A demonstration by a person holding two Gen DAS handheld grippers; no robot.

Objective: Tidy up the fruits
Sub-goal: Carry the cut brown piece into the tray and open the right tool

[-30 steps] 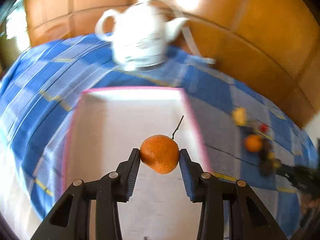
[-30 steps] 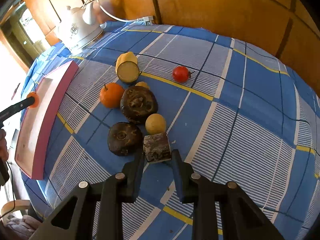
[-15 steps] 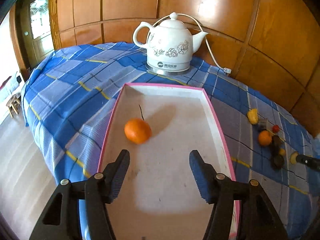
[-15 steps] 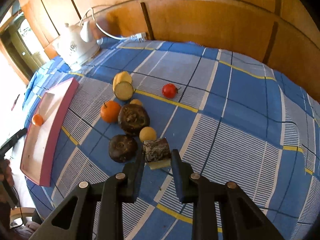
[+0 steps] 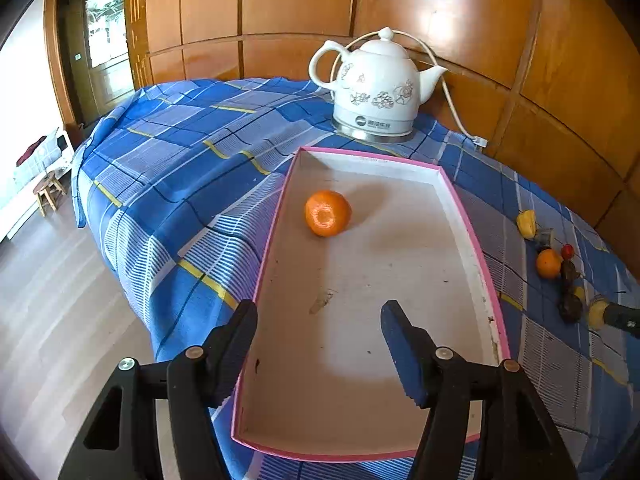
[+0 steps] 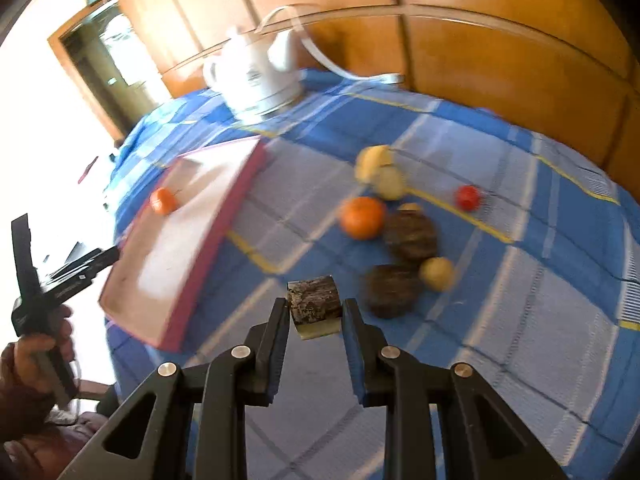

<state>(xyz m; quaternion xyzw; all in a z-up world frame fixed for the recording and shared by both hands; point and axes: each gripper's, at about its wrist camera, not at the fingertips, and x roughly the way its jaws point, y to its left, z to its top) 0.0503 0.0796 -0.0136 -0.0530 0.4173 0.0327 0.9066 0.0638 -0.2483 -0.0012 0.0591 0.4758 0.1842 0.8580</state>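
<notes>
Right hand-held gripper (image 6: 315, 314) clamping brown chunk (image 6: 314, 303), left hand-held gripper (image 5: 319, 334) opening

The right wrist view is smearing the kettle (image 6: 256, 76) and the loose fruits (image 6: 394, 216) with motion blur. In the left wrist view, those fruits (image 5: 554, 268) are showing too small to identify, and the frame's right edge is cutting off the right hand-held gripper (image 5: 622, 316). The tray (image 5: 476, 248) is losing its near corners behind black gripper arms.

Wood-panelled wall (image 5: 460, 20), pale floor (image 5: 60, 300)
</notes>
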